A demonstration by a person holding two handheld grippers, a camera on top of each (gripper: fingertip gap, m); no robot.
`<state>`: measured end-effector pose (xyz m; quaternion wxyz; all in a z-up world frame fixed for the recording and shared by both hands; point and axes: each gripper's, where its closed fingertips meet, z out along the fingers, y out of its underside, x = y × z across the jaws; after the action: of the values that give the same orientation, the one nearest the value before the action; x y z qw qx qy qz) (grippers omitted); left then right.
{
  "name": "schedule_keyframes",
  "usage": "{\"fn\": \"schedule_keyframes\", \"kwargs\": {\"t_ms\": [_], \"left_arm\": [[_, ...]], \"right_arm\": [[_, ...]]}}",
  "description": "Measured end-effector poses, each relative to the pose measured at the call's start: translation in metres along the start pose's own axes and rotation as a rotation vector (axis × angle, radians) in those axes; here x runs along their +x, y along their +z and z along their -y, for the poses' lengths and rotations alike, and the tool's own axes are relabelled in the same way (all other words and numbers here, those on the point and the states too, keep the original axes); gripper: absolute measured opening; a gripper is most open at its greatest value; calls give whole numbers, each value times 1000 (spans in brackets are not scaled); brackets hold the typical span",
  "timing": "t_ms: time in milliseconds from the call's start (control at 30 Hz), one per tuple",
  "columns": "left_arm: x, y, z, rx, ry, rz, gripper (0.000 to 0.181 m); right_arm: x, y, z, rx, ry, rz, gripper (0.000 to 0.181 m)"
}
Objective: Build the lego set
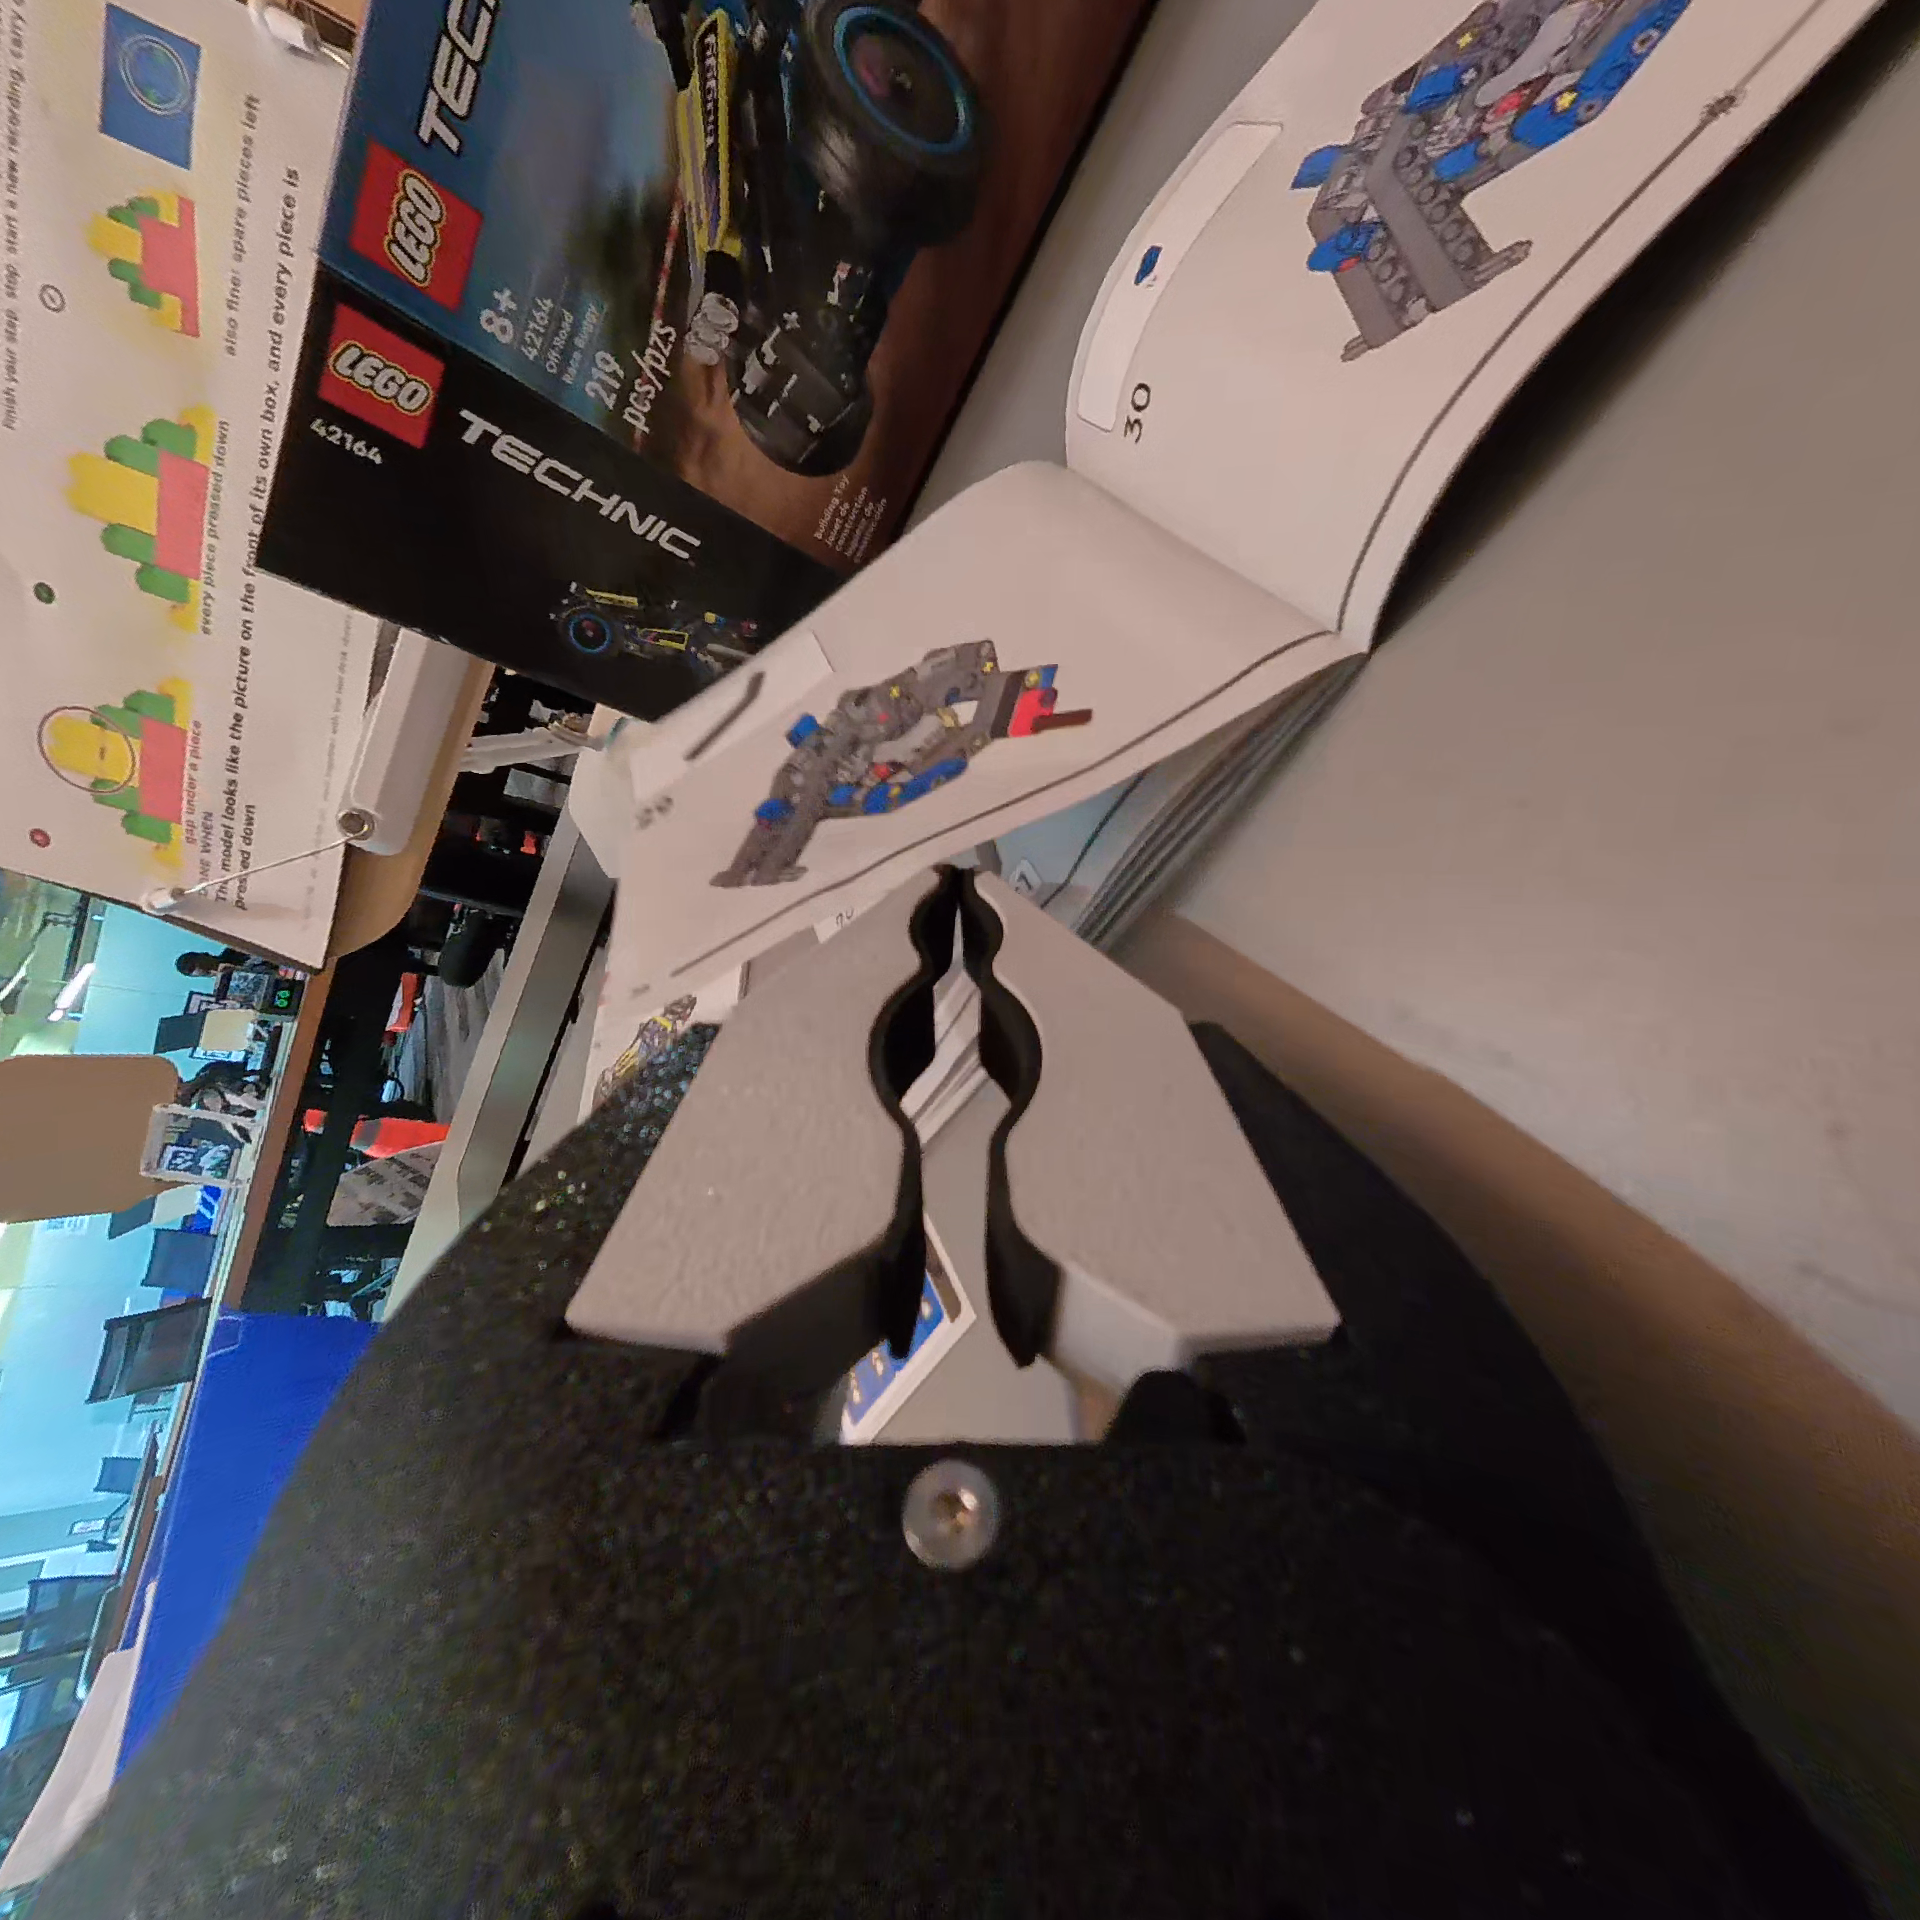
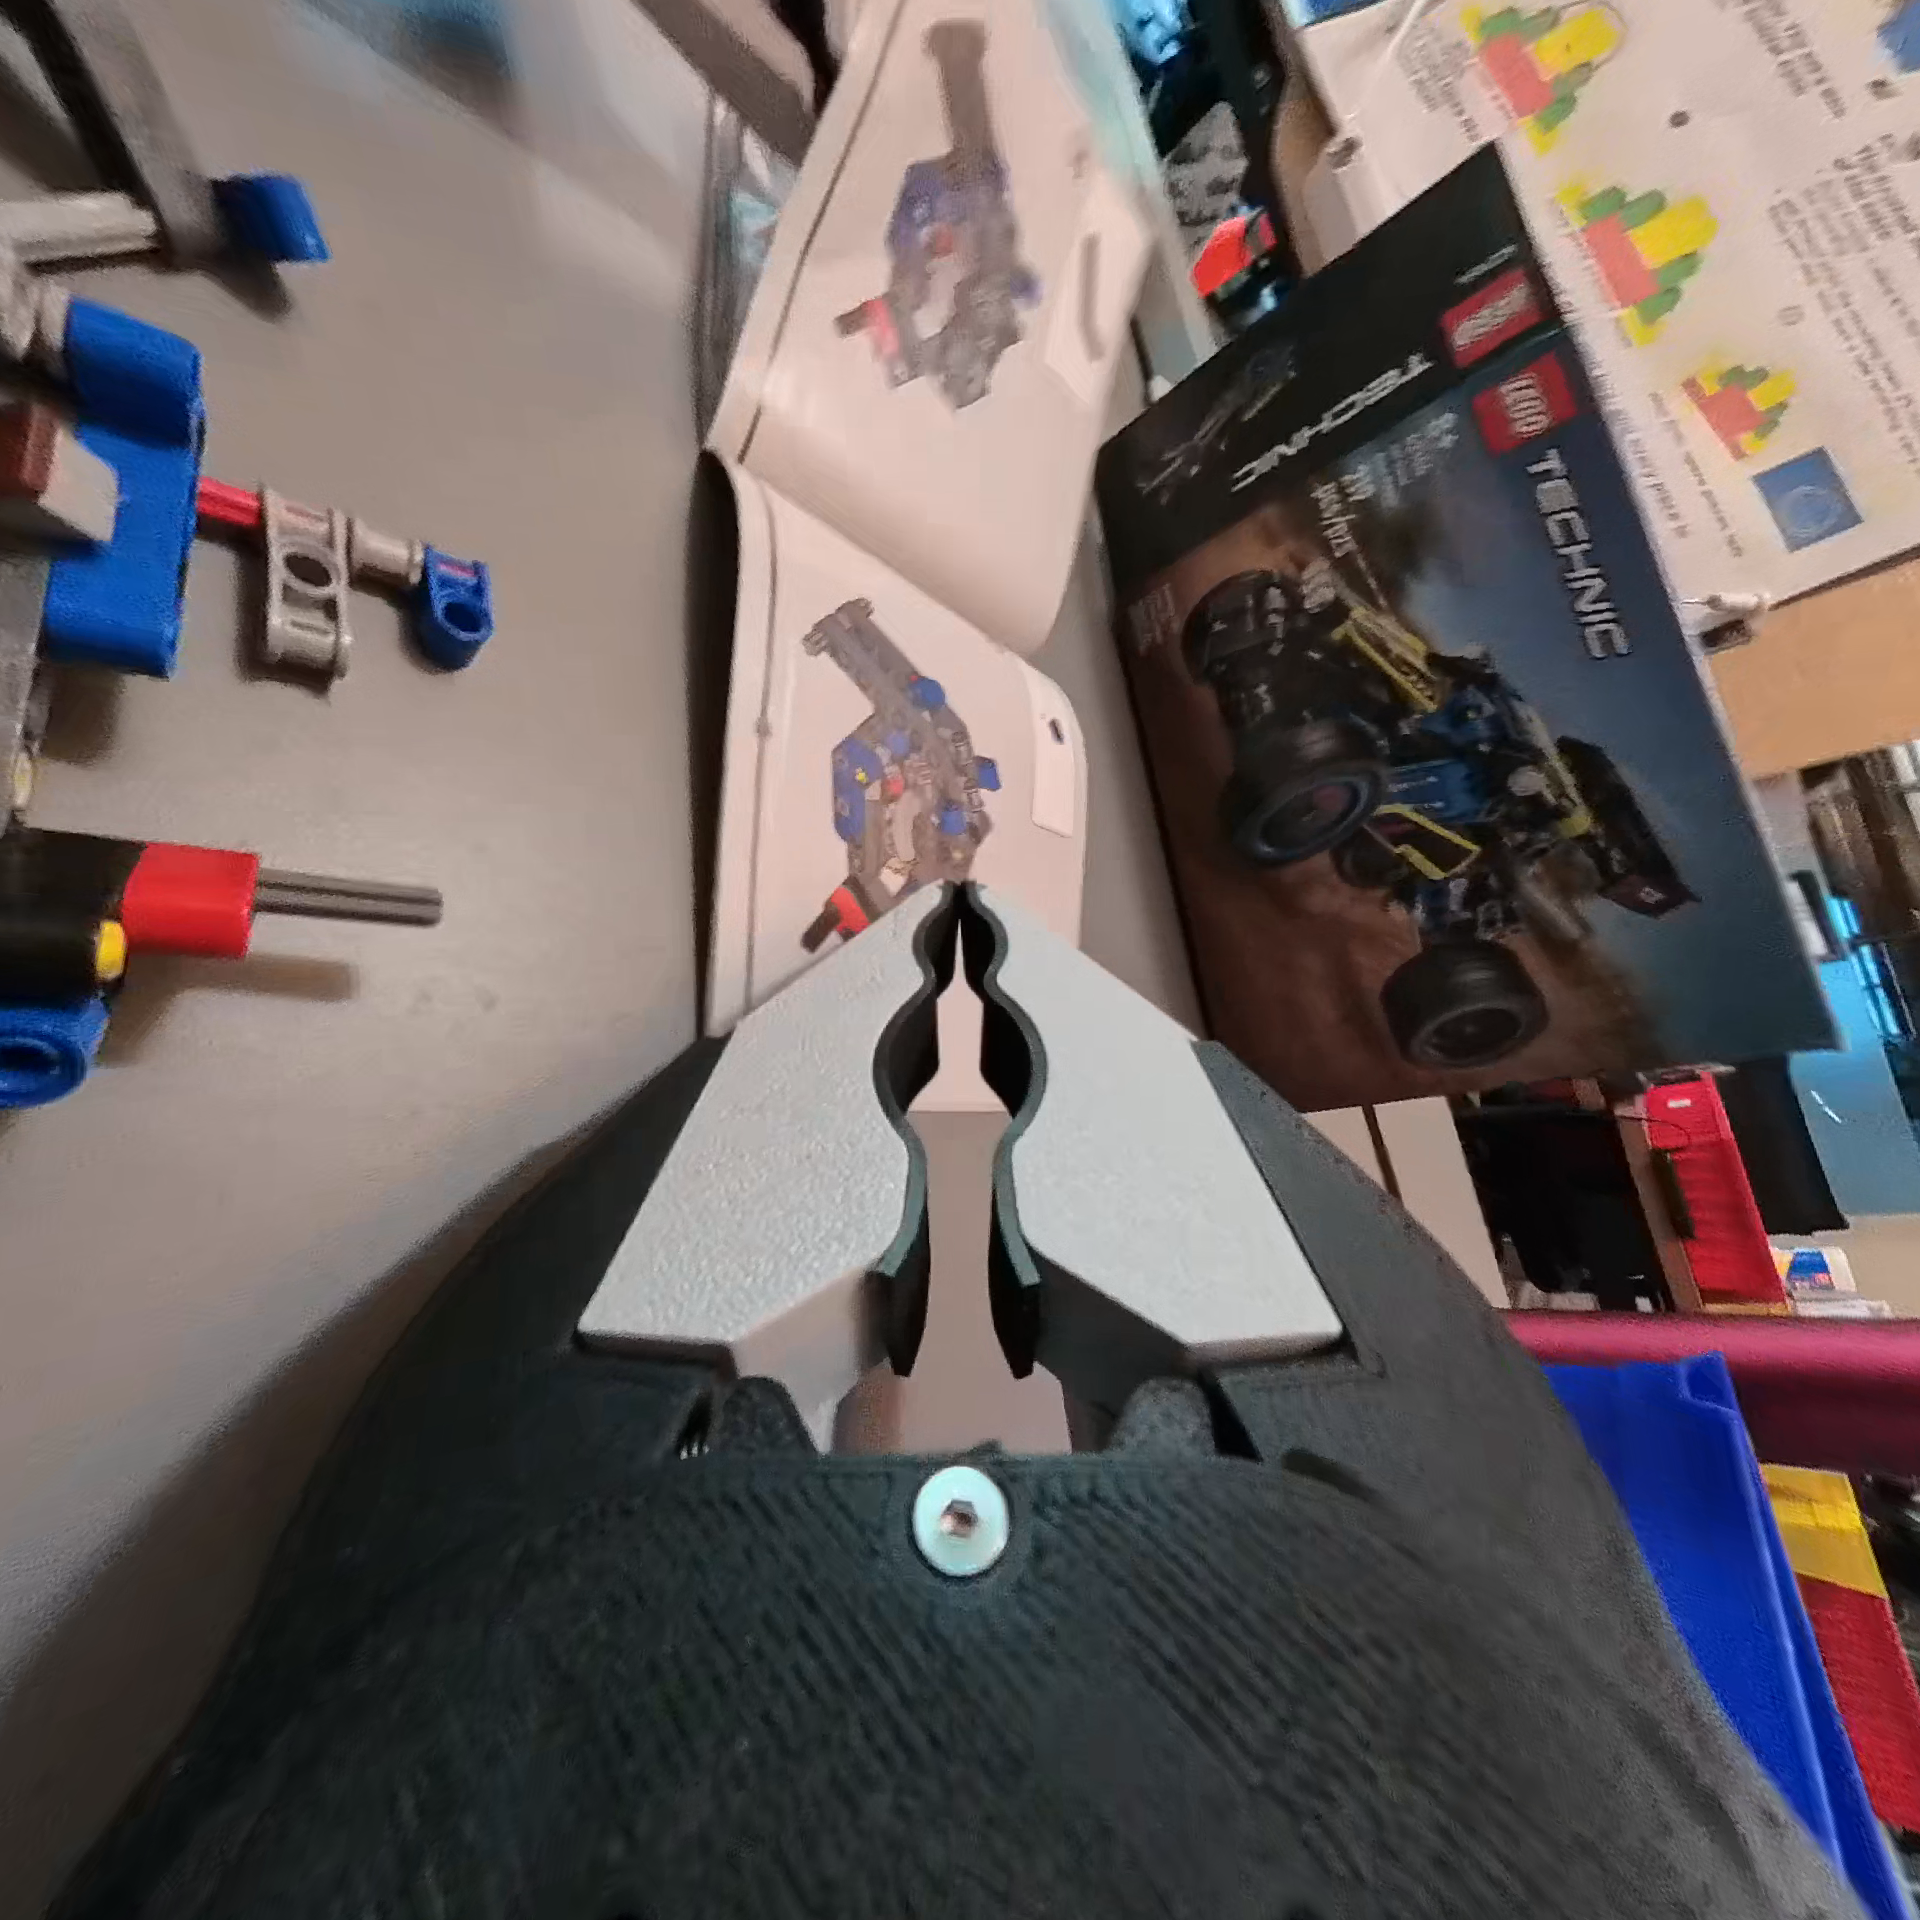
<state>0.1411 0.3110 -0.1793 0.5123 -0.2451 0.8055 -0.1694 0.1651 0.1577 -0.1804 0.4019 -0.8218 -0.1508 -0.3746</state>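
The open instruction booklet (image 1: 1299, 343) lies on the grey table (image 1: 1662, 831). One of its pages (image 1: 883, 727) is lifted and curled. My left gripper (image 1: 956, 881) is shut, with its tips pinching that page's edge. In the right wrist view my right gripper (image 2: 958, 891) is shut and empty, its tips above the booklet (image 2: 883, 748). The lifted page (image 2: 935, 291) curls up beyond it. A part-built blue, grey and red Lego assembly (image 2: 114, 540) lies at the left edge. Beside it are a small grey-and-blue connector piece (image 2: 343, 582) and a red bush on a grey axle (image 2: 260, 899).
The Lego set box (image 1: 582, 364) stands behind the booklet and also shows in the right wrist view (image 2: 1434, 707). A printed guide sheet on a board (image 1: 135, 468) stands beside it. A blue bin (image 2: 1714, 1558) sits near the right gripper, and a loose blue piece (image 2: 270, 218) lies on the table (image 2: 499, 364). Left tips to right tips: about 15 centimeters.
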Motion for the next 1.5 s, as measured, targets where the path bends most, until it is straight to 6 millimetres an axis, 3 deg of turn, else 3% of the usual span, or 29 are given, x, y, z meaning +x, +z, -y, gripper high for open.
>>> {"fn": "schedule_keyframes", "kwargs": {"t_ms": [100,500,733,867,1000,1500], "left_arm": [[2,1,-1,-6,0,-10,0],[9,3,-1,-3,12,-41,0],[17,6,-2,-15,26,-69,0],[18,7,-2,-15,33,-70,0],[16,7,-3,-19,38,-63,0],[15,10,-2,15,77,-57,0]], "right_arm": [[-10,3,-7,-38,-27,54,0],[-12,-4,-19,-89,-46,100,0],[10,-1,22,103,9,-55,0],[-13,15,15,53,-40,57,0],[-22,19,8,-36,-149,109,0],[-13,-21,-32,-119,-142,182,0]]}}
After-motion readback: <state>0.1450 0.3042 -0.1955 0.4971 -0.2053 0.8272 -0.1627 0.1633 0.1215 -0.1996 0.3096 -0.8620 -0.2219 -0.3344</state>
